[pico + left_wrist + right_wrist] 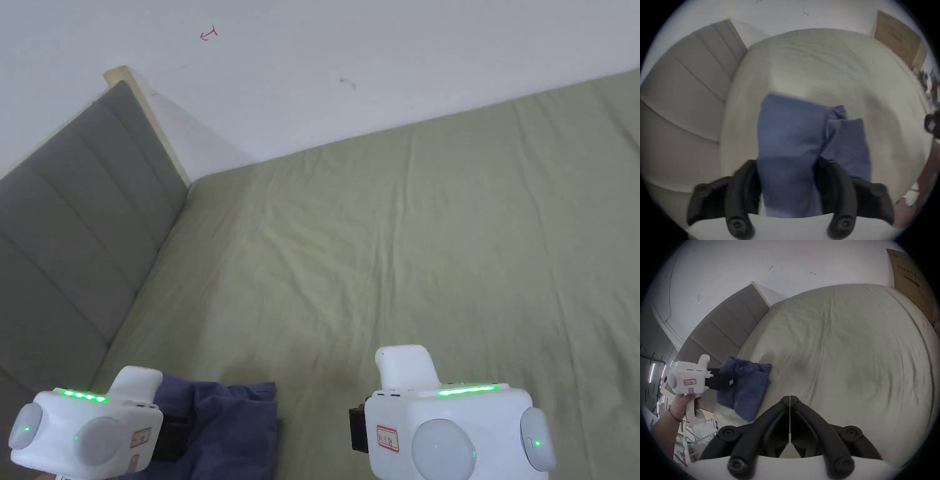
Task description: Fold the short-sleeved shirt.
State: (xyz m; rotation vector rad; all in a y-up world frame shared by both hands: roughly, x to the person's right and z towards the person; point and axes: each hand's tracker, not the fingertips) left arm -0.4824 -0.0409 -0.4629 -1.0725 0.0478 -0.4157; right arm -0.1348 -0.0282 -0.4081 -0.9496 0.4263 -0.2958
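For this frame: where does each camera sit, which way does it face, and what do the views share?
Head view: on the head, looking down over the bed; both grippers at the bottom.
Left gripper view: on the left gripper, facing the wall; jaws hold the shirt.
Right gripper view: on the right gripper, jaws together, empty; a hand.
All share bed and shirt.

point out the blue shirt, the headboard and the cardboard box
blue shirt (747, 386): right gripper view, on the middle of the bunched fabric.
headboard (69, 237): head view, on a grey padded panel.
cardboard box (896, 39): left gripper view, on its brown flat face.
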